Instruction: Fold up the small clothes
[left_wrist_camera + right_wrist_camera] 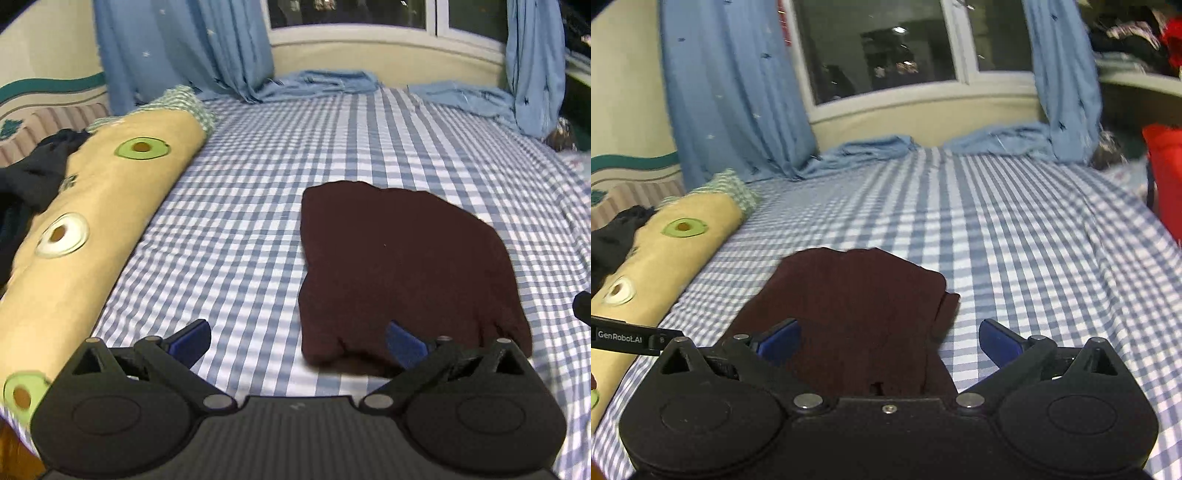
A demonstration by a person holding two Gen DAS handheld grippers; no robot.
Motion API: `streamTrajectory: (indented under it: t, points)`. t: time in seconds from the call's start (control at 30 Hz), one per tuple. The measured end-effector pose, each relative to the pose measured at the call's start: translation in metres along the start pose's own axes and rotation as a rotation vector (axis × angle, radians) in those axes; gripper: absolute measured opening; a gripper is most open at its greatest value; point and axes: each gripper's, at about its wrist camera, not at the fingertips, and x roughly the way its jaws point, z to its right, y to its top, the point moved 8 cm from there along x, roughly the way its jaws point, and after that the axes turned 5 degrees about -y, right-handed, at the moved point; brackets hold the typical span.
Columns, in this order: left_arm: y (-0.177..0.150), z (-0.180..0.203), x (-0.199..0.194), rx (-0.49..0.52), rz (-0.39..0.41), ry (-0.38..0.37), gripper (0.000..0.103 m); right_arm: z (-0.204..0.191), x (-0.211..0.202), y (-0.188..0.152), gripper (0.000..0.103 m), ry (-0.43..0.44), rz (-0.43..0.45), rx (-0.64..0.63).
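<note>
Maroon garment point(406, 273) flat on checked bed point(240, 229); L tongs point(299, 345) & R tongs point(890, 341) both agape, empty.

1. A bed point(258, 177) is seen, covered by a blue-and-white checked sheet point(1015, 229).
2. A dark maroon garment point(399, 266) is laid flat on the sheet — folded over, with a layered edge shown at its right side in the right wrist view.
3. A long tan bolster point(96, 221), printed with avocado shapes, is laid along the left edge; a dark cloth point(33, 177) is heaped beside it.
4. A green checked fabric point(184, 99) is found at the bolster's far end.
5. The blue curtain ends point(871, 147) are bunched on the far edge of the bed — below the window.
</note>
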Motion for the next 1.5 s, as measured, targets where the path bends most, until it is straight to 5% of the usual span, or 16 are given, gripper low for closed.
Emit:
streamTrajectory:
  t: [0.53,0.93,1.5]
  points:
    - [-0.074,-0.019,-0.110,-0.052,0.128,0.065,0.102,-0.010,-0.108,-0.026,0.103,0.065,0.090,-0.064]
    - [-0.120,-0.040,-0.121,-0.016,0.159,0.024,0.102,-0.018,-0.148,-0.069,0.103,-0.022,0.119,-0.050]
    - [-0.159,-0.054,-0.115,0.043,0.112,-0.035,0.102,-0.049,-0.164,-0.127,0.103,-0.085,0.008,-0.015]
